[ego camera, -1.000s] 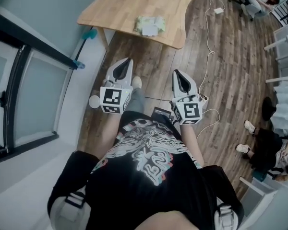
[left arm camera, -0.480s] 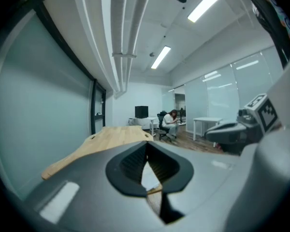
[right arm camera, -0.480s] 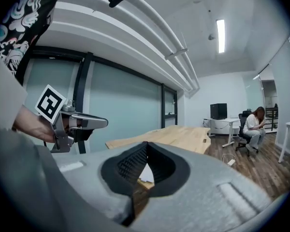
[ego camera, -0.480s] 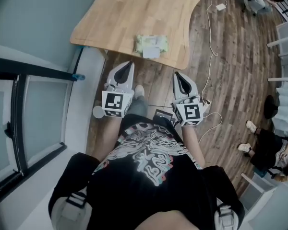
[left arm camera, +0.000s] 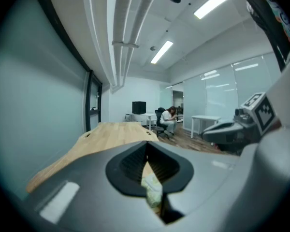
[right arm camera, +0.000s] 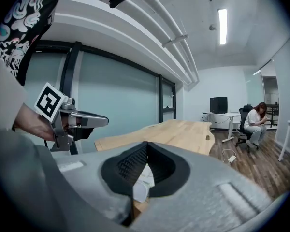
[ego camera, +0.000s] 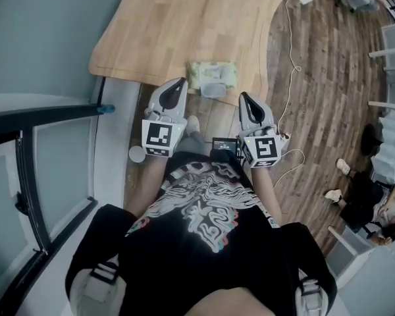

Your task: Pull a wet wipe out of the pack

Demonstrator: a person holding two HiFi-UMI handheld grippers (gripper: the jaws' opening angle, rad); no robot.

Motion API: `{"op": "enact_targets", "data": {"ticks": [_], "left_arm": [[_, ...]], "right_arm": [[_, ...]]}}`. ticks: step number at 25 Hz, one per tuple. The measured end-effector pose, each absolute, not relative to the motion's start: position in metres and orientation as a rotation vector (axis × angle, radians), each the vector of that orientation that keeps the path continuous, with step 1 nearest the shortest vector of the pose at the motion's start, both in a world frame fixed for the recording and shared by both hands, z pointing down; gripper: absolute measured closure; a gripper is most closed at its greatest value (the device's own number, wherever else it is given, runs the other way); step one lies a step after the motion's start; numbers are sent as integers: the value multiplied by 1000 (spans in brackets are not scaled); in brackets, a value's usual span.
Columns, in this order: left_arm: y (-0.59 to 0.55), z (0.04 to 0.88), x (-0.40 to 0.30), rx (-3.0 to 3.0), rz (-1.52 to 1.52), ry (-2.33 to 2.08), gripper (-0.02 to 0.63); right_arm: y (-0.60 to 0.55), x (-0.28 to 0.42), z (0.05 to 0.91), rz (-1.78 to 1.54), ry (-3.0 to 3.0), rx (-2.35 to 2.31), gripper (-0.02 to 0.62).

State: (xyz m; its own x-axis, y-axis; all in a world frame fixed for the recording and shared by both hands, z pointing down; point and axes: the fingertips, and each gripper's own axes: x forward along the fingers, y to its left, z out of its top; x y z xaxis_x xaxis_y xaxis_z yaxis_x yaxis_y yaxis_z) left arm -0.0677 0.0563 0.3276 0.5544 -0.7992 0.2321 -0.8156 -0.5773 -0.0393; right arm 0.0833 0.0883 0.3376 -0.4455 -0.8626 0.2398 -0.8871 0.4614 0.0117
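A pale green wet wipe pack with a white lid lies near the front edge of the wooden table. My left gripper is short of the pack's left end, and its jaws are shut on nothing. My right gripper hovers just right of the pack over the table's edge, also shut and empty. In the left gripper view the pack shows low through the notch behind the closed jaws. The right gripper view catches the pack the same way.
A white cable trails over the wood floor right of the table. A white cup stands on the floor by the glass wall. White tables and people sit at the right. A seated person is far off.
Both grippers have moved forward together. The table and the pack, far ahead before, now lie right at the fingertips. Both pairs of jaws stayed shut.
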Motion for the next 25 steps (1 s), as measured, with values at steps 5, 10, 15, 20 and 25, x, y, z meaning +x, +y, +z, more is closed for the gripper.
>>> {"op": "enact_targets", "data": {"ticks": [5,10,15,20,25], "left_arm": [[28,340,-65,2700,364,-1357,620],[20,352,-54,2704,396,-1316,620],[15,359,-42,2702,415,-1283,620],[8,367,-34,2659,458,-1297,620],[2,379,-24,2651,508,-1295,620]], "right_arm": [[55,88,339,142,-2489,1531,597],[41,87,335,130,-2502,1493,597],[35,83,343,117,-2535,1404,595],[24,76,353,112,-2577,1284,595],[18,76,359,96,-2603,1199,595]]}}
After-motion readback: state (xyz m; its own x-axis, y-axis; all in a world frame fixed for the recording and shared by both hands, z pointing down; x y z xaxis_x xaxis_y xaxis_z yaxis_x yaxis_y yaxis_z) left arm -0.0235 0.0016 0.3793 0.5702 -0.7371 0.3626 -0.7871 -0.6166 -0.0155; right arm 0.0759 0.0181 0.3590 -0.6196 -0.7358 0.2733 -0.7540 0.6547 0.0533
